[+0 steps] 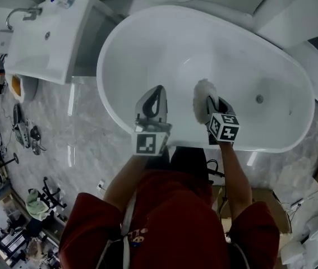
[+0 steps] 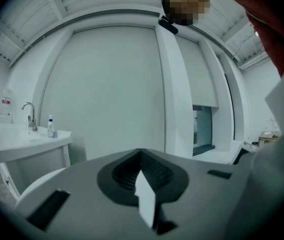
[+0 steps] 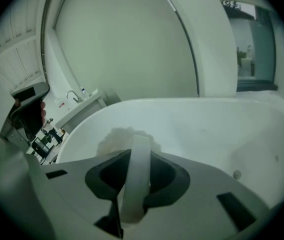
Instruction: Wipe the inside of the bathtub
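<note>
Marble-tiled bathroom with a white bathtub [image 1: 147, 32]: a person is standing at the tub's near rim, holding a gripper in each hand over the basin.
Right gripper [image 1: 210, 104] is clamping the flat white handle strip of a fluffy wiper [image 1: 202, 94], whose head is hanging just inside the near rim, well apart from the drain [image 1: 259, 98]. Left gripper [image 1: 155, 94] is hovering just beside it, jaws meeting at the tips and apparently carrying nothing. Judged light and soft, the head will probably flatten against the slippery wall, so the stiffer strip is the sound place to hold.
</note>
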The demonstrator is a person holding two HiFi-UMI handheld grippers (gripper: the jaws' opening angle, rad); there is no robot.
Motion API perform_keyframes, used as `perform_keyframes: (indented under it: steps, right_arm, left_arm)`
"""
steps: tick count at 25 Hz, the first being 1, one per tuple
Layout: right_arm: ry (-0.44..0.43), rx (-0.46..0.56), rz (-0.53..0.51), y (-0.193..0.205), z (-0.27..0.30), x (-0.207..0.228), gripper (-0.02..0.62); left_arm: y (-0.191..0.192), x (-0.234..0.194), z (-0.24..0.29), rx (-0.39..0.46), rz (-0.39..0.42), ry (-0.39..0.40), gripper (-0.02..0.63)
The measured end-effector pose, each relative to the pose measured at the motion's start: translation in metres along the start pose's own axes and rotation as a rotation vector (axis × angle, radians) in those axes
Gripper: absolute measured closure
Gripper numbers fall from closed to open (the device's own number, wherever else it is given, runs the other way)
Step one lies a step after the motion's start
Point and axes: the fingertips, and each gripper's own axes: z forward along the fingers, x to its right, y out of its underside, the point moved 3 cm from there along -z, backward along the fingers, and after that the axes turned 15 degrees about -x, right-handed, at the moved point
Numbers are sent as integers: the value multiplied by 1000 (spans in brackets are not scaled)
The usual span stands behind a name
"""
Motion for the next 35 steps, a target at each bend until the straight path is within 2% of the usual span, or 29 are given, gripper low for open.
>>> perform_keyframes:
  steps: [5, 12, 15, 20, 23, 28, 35]
  right_arm:
    - [18, 117, 53, -9, -75, -5, 499]
    - [89, 279, 34, -13, -151, -43, 499]
    - [108, 347, 41, 8, -184, -66, 499]
    - [135, 458, 2, 29, -225, -117, 499]
    - [169, 517, -44, 49, -251, -147, 499]
    - [271, 617, -137, 76, -296, -189, 499]
    - [354, 802, -170, 103, -375, -211, 499]
  left_arm:
    - [-16, 12, -37, 48, -7, 31, 591]
    - [-25, 10, -96, 156, 10, 72, 591]
    - [-14, 22, -130, 178, 23, 115, 591]
    - [0, 20, -183, 184, 67, 142, 591]
    - [6, 17, -216, 194, 32, 149, 591]
    - [2, 16, -259, 202, -3, 148, 592]
    - [-20, 39, -297, 213, -7, 171, 591]
